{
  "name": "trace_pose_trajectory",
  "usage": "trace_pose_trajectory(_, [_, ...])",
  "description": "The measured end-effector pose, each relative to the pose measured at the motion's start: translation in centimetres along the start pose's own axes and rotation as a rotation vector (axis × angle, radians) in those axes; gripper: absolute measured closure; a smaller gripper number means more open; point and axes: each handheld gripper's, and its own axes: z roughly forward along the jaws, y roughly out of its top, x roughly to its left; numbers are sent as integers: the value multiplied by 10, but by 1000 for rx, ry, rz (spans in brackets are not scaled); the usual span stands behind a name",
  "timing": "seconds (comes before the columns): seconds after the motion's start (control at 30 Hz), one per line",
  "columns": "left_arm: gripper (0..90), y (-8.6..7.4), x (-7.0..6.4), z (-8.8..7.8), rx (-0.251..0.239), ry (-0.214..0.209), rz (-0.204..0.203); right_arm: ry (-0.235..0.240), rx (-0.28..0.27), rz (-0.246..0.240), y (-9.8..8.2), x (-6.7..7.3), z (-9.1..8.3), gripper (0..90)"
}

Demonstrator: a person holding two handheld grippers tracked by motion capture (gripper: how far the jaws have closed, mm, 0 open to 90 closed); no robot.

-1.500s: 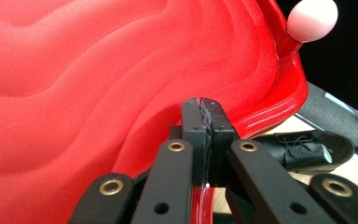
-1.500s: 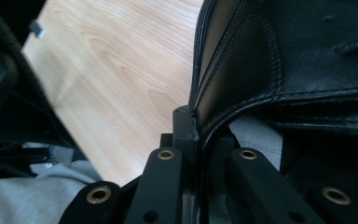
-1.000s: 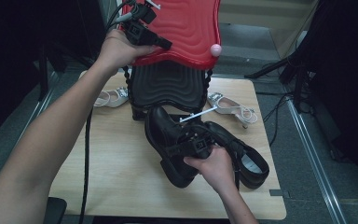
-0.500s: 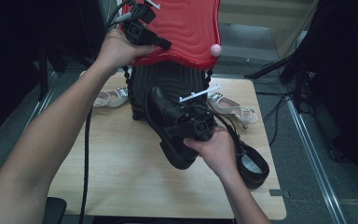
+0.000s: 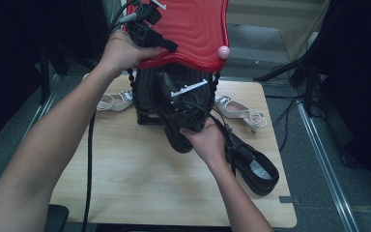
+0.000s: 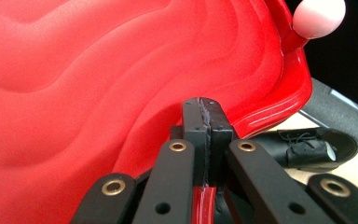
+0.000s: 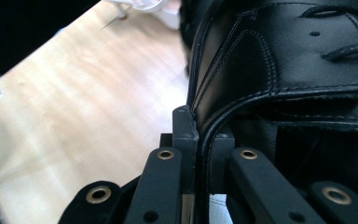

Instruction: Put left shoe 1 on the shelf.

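Note:
My left gripper [image 5: 166, 44] [image 6: 207, 116] is shut on the rim of a red wavy lid [image 5: 188, 26] [image 6: 98, 79], holding it raised over a black ribbed container [image 5: 145, 96]. A pink knob [image 5: 223, 51] [image 6: 319, 16] sits at the lid's edge. My right gripper [image 5: 187, 115] [image 7: 196, 128] is shut on the collar edge of a black lace-up shoe [image 5: 171, 125] [image 7: 284, 65]. The shoe hangs off the table, toe down, right in front of the container's opening under the lid.
A second black shoe [image 5: 253, 166] [image 6: 307, 147] lies on the wooden table [image 5: 125, 183] at the right. One white sandal [image 5: 116, 100] lies left of the container and another [image 5: 241, 111] lies to its right. Cables trail on the floor at the right.
My right hand has lifted the black shoe off the table and carried it away from me, up to the container's front. The left hand and the lid have stayed put.

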Motion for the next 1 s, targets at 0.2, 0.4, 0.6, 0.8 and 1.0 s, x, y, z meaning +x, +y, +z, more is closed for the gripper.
trace_pose_trajectory(0.2, [900,-1,0,0,-6,-2,-11,-5,-25,19,4,-6,14,873])
trace_pose_trajectory(0.4, [900,-2,2,0,-11,-15,-27,-28,-73,9,14,-9,27,873])
trace_pose_trajectory(0.6, [900,-2,2,0,-12,-17,-28,-62,-106,12,31,-8,37,872])
trace_pose_trajectory(0.8, [900,-3,2,0,-26,-18,-38,-90,-129,4,37,-7,49,868])
trace_pose_trajectory(1.0, [900,-3,1,0,-26,-8,-30,-93,-141,5,38,-5,62,850])
